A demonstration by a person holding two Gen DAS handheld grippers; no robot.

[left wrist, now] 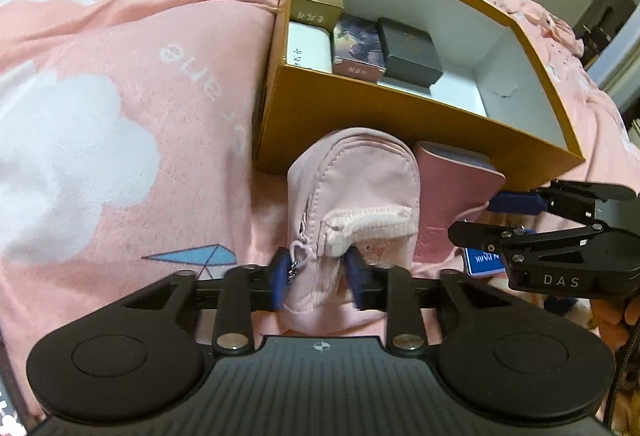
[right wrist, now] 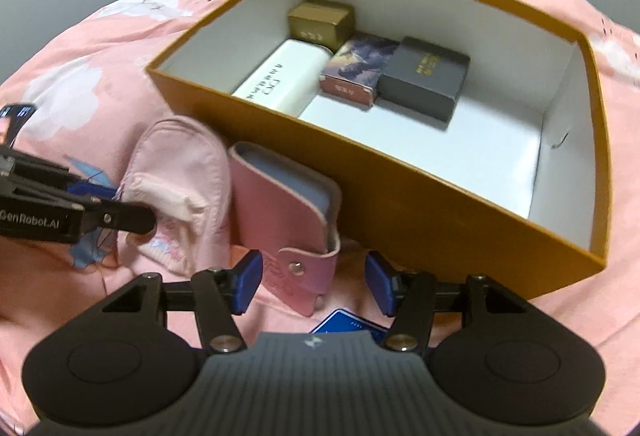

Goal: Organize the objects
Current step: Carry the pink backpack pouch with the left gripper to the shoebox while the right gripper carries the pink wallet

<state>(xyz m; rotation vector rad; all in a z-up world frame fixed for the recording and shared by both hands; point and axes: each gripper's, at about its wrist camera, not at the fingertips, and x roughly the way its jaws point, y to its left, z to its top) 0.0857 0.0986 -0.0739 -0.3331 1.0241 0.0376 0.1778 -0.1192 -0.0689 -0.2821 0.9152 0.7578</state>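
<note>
A pale pink zip pouch (left wrist: 352,187) lies on the bed in front of an orange box (left wrist: 360,107). My left gripper (left wrist: 318,278) is open, and the pouch's near end sits between its blue pads. Beside the pouch leans a pink snap card holder (right wrist: 280,203) against the box wall (right wrist: 400,195). My right gripper (right wrist: 314,282) is open; the holder's snap flap lies between its pads, nearer the left one. The left wrist view shows the right gripper (left wrist: 494,218) beside the card holder (left wrist: 448,195). The right wrist view shows the left gripper (right wrist: 116,205) at the pouch (right wrist: 180,171).
Inside the box lie a gold carton (right wrist: 320,19), a white carton (right wrist: 280,79), a patterned pink carton (right wrist: 356,71) and a dark grey carton (right wrist: 424,75); its right half shows bare white floor (right wrist: 480,155). A blue card (right wrist: 348,322) lies under the right gripper. Pink cloud-print bedding (left wrist: 120,95) surrounds everything.
</note>
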